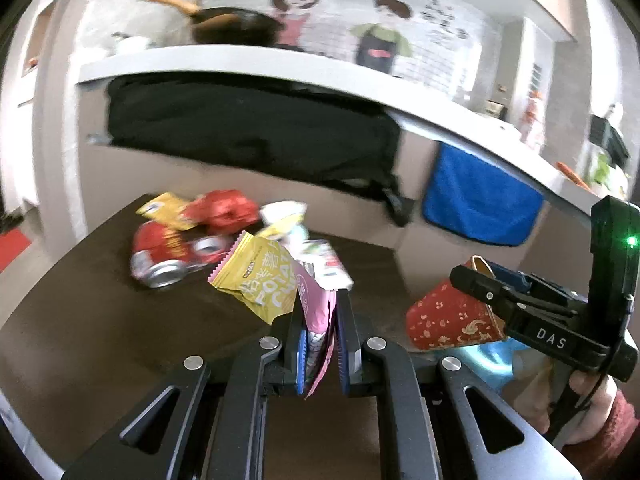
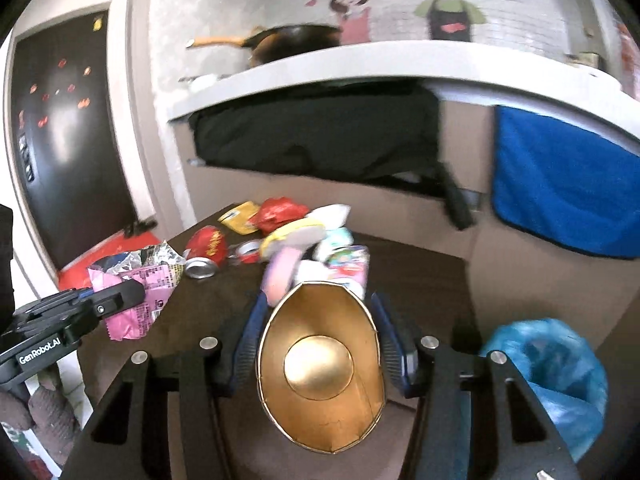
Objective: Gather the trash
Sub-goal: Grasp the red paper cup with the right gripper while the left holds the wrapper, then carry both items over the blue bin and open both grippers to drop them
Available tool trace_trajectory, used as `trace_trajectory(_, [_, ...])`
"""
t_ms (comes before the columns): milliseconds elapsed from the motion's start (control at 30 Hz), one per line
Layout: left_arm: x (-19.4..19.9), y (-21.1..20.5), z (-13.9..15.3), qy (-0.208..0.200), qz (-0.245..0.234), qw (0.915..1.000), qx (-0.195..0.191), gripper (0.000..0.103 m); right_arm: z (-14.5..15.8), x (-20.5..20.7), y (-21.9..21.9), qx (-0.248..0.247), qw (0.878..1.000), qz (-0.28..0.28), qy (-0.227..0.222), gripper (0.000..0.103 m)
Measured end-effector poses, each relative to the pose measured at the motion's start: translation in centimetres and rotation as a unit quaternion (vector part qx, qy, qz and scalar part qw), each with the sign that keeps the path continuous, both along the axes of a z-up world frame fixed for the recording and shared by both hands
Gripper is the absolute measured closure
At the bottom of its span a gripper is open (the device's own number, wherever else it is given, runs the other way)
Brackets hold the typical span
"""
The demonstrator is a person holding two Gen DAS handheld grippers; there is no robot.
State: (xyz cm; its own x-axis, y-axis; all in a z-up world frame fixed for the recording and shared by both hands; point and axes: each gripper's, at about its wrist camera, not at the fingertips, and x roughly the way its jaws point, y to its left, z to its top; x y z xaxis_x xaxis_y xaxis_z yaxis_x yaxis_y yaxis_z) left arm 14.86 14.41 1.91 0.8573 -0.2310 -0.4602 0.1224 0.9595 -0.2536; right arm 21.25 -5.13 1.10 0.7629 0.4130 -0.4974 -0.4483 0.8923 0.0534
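Observation:
My left gripper (image 1: 320,300) is shut on a pink snack wrapper (image 1: 316,308), which stands up between its blue pads above the dark table (image 1: 80,320). In the right wrist view the same wrapper (image 2: 140,300) hangs from the left gripper (image 2: 120,296) at the left edge. My right gripper (image 2: 320,312) is shut on a red paper cup with a gold inside (image 2: 320,364), squeezed oval, its mouth facing the camera. The left wrist view has the cup (image 1: 444,320) at the right. Crushed red cans (image 1: 160,256), a yellow chip bag (image 1: 260,280) and other wrappers lie piled at the table's far side.
A blue plastic trash bag (image 2: 560,372) sits low to the right of the table. Beyond the table runs a white counter (image 1: 280,68) with a black bag (image 1: 240,128) and a blue towel (image 1: 480,204) hanging from it, and a wok (image 1: 232,24) on top.

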Motion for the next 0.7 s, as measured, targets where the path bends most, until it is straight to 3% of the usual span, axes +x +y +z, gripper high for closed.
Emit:
trace_trajectory(267, [2.4, -10.5, 2.1, -0.030, -0.109, 0.9935, 0.006, 0.091, 3.3, -2.0, -10.7, 0.008, 0.995, -0.088, -0.045, 0.053])
trace_trajectory(433, [4.0, -16.5, 2.1, -0.020, -0.165, 0.9860, 0.012, 0.091, 4.8, -3.0, -17.2, 0.013, 0.987, -0.146, -0.061, 0.053])
trace_trajectory(700, [6.0, -22.8, -0.2, 0.006, -0.223, 0.9747, 0.018, 0.091, 3.6, -3.1, -22.8, 0.026, 0.980, -0.187, -0.054, 0.052])
